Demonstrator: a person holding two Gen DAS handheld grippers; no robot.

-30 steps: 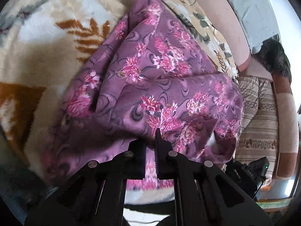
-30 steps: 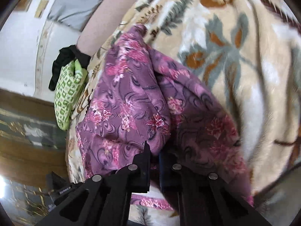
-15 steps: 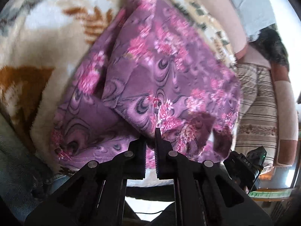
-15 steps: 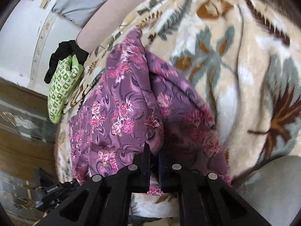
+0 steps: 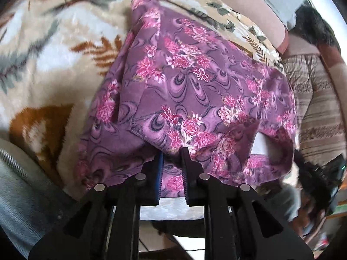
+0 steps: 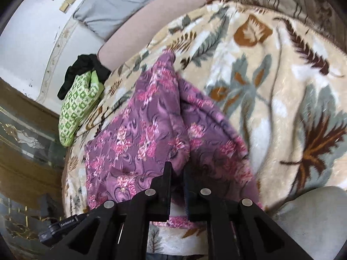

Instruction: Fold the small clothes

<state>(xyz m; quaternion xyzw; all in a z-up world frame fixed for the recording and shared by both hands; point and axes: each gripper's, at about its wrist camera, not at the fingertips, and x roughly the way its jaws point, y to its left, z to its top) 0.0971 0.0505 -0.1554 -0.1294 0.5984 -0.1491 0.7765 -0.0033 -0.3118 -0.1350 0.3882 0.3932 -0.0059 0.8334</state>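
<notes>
Spread under everything is a plush cream blanket [image 6: 271,49] with grey and rust leaf prints, and the purple floral garment [image 5: 195,91] lies on it in loose folds. At the left gripper [image 5: 172,152] the jaws stand a little apart with a fold of the purple cloth sitting between their tips; whether they truly pinch it I cannot tell. The right gripper [image 6: 176,169] looks much the same, narrow gap, cloth bunched between the tips, grip uncertain. Just below both tongs the garment's near hem hangs over the blanket's front edge. Ahead of the tongs the cloth narrows to a point far up the blanket. To the right of the right gripper there is wide bare blanket. To its left, near the blanket's side edge, a green-and-white patterned cloth [image 6: 76,106] rests against something black [image 6: 83,69]. Right of the left gripper, a striped cushion [image 5: 318,112] crowds the edge.
</notes>
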